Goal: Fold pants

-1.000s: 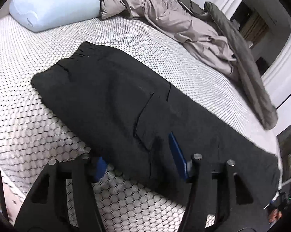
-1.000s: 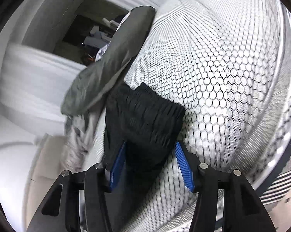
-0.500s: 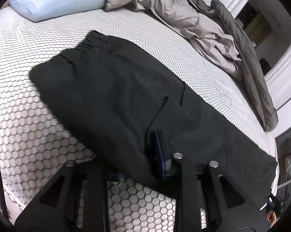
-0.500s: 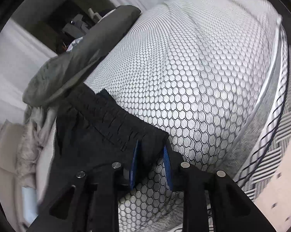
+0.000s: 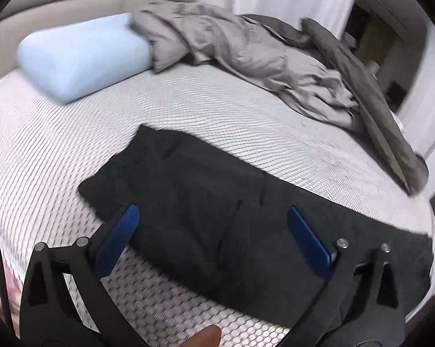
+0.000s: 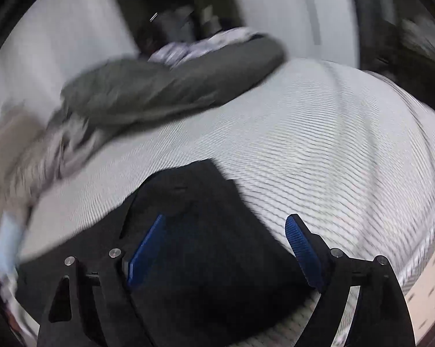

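Black pants [image 5: 205,202] lie flat along the honeycomb-patterned mattress [image 5: 188,107], folded lengthwise, with the waist end at the left. My left gripper [image 5: 211,228] is open and empty above the pants' near edge at mid-length. In the right wrist view the leg end of the pants [image 6: 194,217] lies flat on the mattress [image 6: 318,150]. My right gripper [image 6: 226,240] is open and empty just above that end, its left finger over the cloth. Both views are motion-blurred.
A light blue pillow [image 5: 81,57] lies at the head of the bed. A crumpled grey duvet [image 5: 275,63] runs along the far side, and it also shows in the right wrist view [image 6: 165,89]. The bed's edge is close on the right [image 6: 419,274].
Both grippers were shut on the pants half a second ago; now both are open and have let go and lifted back. The pants lie flat.
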A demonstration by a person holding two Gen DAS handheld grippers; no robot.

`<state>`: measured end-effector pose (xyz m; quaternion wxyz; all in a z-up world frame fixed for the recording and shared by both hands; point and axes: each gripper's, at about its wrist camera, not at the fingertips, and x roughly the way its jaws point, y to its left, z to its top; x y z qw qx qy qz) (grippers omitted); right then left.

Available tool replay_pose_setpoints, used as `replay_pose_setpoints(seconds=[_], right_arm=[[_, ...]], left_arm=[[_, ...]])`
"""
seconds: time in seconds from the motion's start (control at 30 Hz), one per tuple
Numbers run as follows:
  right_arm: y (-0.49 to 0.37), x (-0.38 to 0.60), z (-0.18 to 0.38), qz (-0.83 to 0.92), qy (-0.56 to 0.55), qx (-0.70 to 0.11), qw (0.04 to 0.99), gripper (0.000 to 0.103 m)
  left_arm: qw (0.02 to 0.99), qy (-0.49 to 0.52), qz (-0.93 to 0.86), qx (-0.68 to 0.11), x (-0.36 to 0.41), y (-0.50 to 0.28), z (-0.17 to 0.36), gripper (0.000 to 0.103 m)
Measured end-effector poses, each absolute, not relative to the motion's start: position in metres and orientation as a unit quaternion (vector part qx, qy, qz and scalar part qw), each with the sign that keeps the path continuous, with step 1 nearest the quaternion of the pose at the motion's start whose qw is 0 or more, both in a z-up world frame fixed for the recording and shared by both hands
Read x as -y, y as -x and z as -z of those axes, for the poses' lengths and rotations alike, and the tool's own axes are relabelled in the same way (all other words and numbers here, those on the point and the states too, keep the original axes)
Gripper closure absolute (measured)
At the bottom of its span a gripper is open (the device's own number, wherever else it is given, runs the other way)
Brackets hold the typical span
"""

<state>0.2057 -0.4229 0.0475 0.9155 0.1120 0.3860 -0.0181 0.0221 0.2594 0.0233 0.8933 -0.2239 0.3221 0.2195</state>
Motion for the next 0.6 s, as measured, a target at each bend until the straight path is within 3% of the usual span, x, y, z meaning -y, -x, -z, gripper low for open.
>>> replay_pose_setpoints(seconds=[0.27,0.3,0.37,0.4,0.43,0.5,0.6], right_arm=[[-0.295,0.386,-0.013,0.037,-0.031,-0.439,0.897,0.017],[-0.298,0.386,-0.009,0.039,-0.027,-0.447,0.893,0.02],[-0.304,0.381,-0.002,0.035,-0.01,-0.457,0.889,0.038],[-0.305,0.379,0.0,0.031,-0.001,-0.458,0.888,0.054],[-0.305,0.378,0.001,0.026,-0.001,-0.452,0.892,0.061],[-0.301,0.381,-0.005,0.018,-0.008,-0.432,0.902,0.069],[-0.302,0.388,-0.015,0.047,-0.029,-0.397,0.916,0.069]], left_arm=[[0.894,0.2,-0.195,-0.351,-0.255,-0.051,-0.006,0.001],[0.891,0.195,-0.199,-0.357,-0.258,-0.051,-0.002,0.001],[0.89,0.195,-0.205,-0.358,-0.265,-0.046,0.002,0.001],[0.888,0.201,-0.21,-0.356,-0.27,-0.042,0.004,0.001],[0.887,0.206,-0.212,-0.354,-0.275,-0.038,0.005,0.001],[0.884,0.217,-0.222,-0.348,-0.287,-0.028,0.008,0.001],[0.879,0.232,-0.236,-0.344,-0.302,-0.021,0.012,0.001]])
